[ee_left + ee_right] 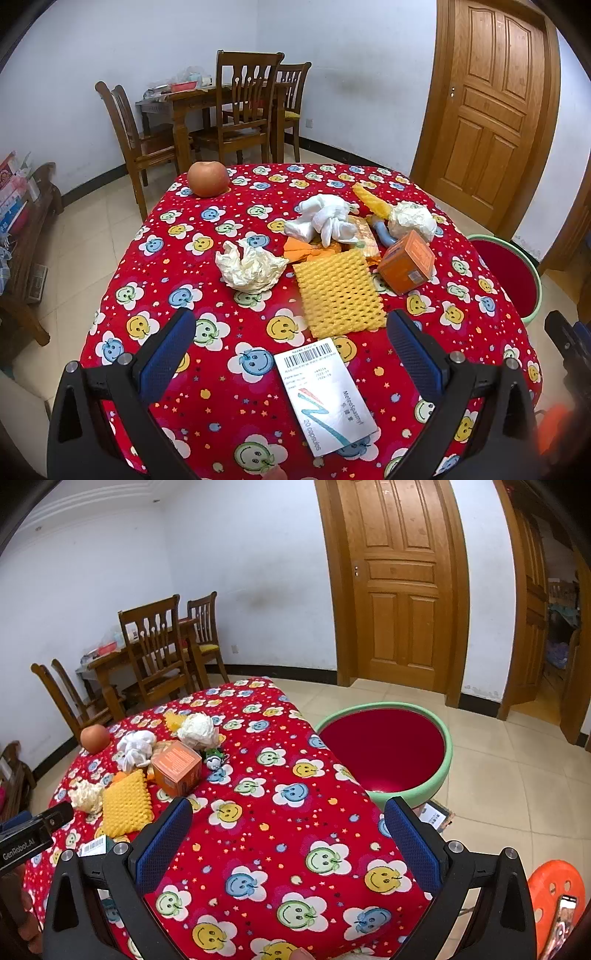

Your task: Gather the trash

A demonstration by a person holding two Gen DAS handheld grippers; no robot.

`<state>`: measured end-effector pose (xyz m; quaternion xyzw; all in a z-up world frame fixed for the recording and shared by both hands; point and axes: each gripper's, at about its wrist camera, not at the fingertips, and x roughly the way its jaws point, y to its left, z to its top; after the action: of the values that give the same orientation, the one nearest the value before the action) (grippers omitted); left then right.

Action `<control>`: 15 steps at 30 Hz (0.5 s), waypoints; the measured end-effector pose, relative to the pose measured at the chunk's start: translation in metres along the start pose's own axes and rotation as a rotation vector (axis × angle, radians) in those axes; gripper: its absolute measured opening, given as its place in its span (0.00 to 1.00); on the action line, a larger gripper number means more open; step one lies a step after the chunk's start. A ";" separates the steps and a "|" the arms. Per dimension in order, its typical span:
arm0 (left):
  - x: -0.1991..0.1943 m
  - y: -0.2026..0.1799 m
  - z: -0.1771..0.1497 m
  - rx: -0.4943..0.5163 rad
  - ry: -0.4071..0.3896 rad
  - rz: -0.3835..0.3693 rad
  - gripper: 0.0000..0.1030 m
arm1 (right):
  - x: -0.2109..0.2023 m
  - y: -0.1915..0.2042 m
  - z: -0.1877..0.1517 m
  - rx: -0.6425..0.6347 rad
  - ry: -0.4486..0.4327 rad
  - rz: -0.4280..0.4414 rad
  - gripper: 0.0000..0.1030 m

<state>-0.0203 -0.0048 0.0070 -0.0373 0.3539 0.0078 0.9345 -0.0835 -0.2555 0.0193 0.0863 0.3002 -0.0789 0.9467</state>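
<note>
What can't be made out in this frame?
- Small print on the white capsule box, left wrist view: too small.
- Flat items under the white cloth: covered.
- Basin base, right wrist view: hidden by the table.
- Left tool and right tool: both open, empty.

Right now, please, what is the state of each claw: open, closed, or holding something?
Left claw: open, holding nothing, above the white packet.
Right claw: open, holding nothing, above the tablecloth.

One apple [207, 179]; one orange box [406, 263]; one basin [436, 775]; one white carton [325, 395].
</note>
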 end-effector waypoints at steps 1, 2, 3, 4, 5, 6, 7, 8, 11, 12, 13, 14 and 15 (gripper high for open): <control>0.000 0.000 0.000 0.000 0.003 -0.001 0.99 | 0.000 -0.001 0.000 0.002 0.001 0.000 1.00; 0.000 0.001 -0.001 0.000 0.008 -0.003 0.99 | -0.001 -0.002 -0.001 0.004 0.001 -0.001 1.00; 0.000 0.001 -0.002 0.000 0.014 -0.005 0.99 | -0.001 -0.002 -0.001 0.004 0.001 -0.002 1.00; 0.001 0.001 -0.003 0.000 0.022 -0.007 0.98 | -0.002 -0.003 -0.002 0.006 0.001 -0.002 1.00; 0.002 0.001 -0.004 -0.001 0.035 -0.009 0.99 | -0.002 -0.004 -0.002 0.007 0.001 -0.002 1.00; 0.005 0.002 -0.006 -0.004 0.051 -0.012 0.99 | -0.002 -0.004 -0.003 0.008 0.001 -0.003 1.00; 0.007 0.001 -0.006 -0.006 0.061 -0.011 0.99 | -0.002 -0.005 -0.003 0.010 0.002 -0.002 1.00; 0.010 0.001 -0.008 -0.008 0.074 -0.008 0.99 | -0.003 -0.006 -0.004 0.011 0.003 -0.002 1.00; 0.018 0.000 -0.012 -0.007 0.109 0.001 0.99 | -0.002 -0.007 -0.005 0.013 0.009 0.000 1.00; 0.020 0.000 -0.013 -0.007 0.120 0.002 0.99 | -0.002 -0.007 -0.005 0.014 0.011 0.001 1.00; 0.023 0.000 -0.015 -0.007 0.135 0.003 0.99 | -0.002 -0.008 -0.006 0.015 0.013 0.002 1.00; 0.025 -0.001 -0.016 -0.006 0.144 0.003 0.98 | -0.002 -0.008 -0.006 0.016 0.014 0.002 1.00; 0.027 -0.001 -0.018 -0.006 0.154 0.000 0.99 | -0.001 -0.008 -0.007 0.017 0.016 0.002 1.00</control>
<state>-0.0119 -0.0076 -0.0238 -0.0404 0.4247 0.0060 0.9044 -0.0900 -0.2618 0.0136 0.0954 0.3071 -0.0797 0.9435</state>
